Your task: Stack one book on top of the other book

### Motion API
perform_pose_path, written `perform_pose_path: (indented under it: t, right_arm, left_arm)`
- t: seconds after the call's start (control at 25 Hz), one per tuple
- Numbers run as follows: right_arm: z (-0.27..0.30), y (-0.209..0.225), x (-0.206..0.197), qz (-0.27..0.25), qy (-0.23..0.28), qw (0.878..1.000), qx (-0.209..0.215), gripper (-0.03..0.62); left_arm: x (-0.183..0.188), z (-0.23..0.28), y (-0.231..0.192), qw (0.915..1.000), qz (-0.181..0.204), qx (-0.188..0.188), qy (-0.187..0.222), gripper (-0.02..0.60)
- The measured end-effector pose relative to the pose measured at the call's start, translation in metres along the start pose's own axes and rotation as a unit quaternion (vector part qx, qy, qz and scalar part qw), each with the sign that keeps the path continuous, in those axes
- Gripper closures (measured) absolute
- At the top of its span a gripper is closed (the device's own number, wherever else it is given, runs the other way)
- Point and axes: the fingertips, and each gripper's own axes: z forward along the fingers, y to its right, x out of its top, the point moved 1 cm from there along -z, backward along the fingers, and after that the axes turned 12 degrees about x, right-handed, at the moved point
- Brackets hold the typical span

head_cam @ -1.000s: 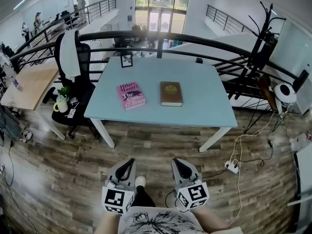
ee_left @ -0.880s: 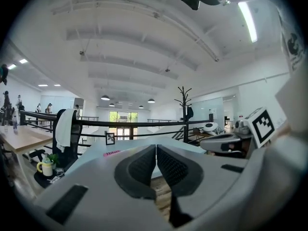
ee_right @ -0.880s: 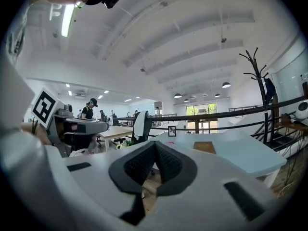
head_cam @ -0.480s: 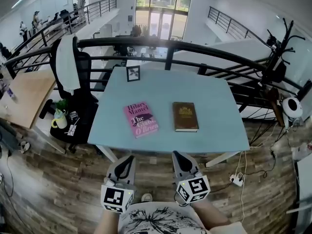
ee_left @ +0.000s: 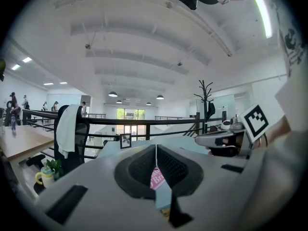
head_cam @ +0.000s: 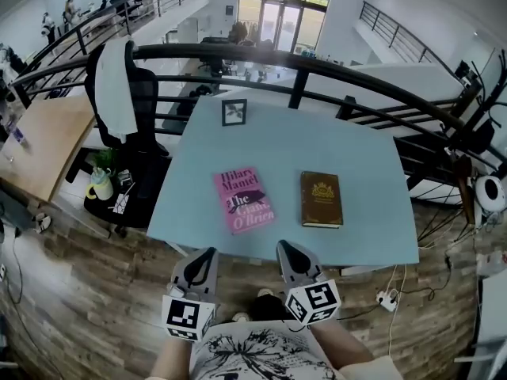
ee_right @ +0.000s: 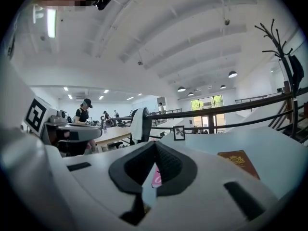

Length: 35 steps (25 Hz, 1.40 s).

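Note:
A pink book (head_cam: 244,199) and a brown book (head_cam: 321,199) lie flat side by side on the light blue table (head_cam: 317,141), the pink one to the left. Both grippers hover just short of the table's near edge, held level. My left gripper (head_cam: 207,256) is shut and empty, in line with the pink book (ee_left: 155,178). My right gripper (head_cam: 286,249) is also shut and empty. In the right gripper view the brown book (ee_right: 239,161) lies to the right of the jaws and the pink book (ee_right: 157,176) peeks through below them.
A small framed picture (head_cam: 234,111) stands at the table's far edge before a black railing (head_cam: 317,66). A black office chair (head_cam: 127,101) with a white cloth and a wooden desk (head_cam: 40,141) stand to the left. A power strip (head_cam: 388,299) lies on the floor to the right.
Both grippers and the head have come forward toward the table; the books now lie much nearer, just beyond the jaw tips. Jaws stayed shut.

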Motion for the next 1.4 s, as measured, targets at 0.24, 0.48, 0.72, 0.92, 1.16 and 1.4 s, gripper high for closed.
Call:
perform_pose_path:
  t: [0.24,0.48,0.72,0.92,1.16,1.4]
  right_arm:
    - [0.046,0.037,0.007,-0.002,-0.012,0.999,0.034,0.602]
    - [0.089,0.087,0.003,0.008,-0.047,0.996,0.076,0.600]
    - [0.127,0.134,-0.019,0.037,-0.085,0.989,0.118,0.600]
    - [0.156,0.163,-0.044,0.051,-0.131,0.981,0.134,0.600]
    - [0.188,0.180,-0.087,0.073,-0.223,0.959,0.160,0.599]
    - [0.222,0.184,-0.145,0.115,-0.318,0.922,0.188,0.410]
  left_arm:
    - [0.002,0.043,-0.009,0.9993,-0.009,0.029,-0.022,0.569]
    - [0.008,0.095,-0.015,0.9962,-0.017,0.079,-0.030,0.569]
    - [-0.003,0.136,-0.015,0.9919,-0.024,0.119,-0.038,0.569]
    - [-0.011,0.168,-0.019,0.9896,-0.041,0.130,-0.045,0.569]
    - [-0.024,0.206,-0.035,0.9907,-0.056,0.111,-0.055,0.569]
    - [-0.039,0.232,-0.060,0.9900,-0.067,0.105,-0.067,0.569]
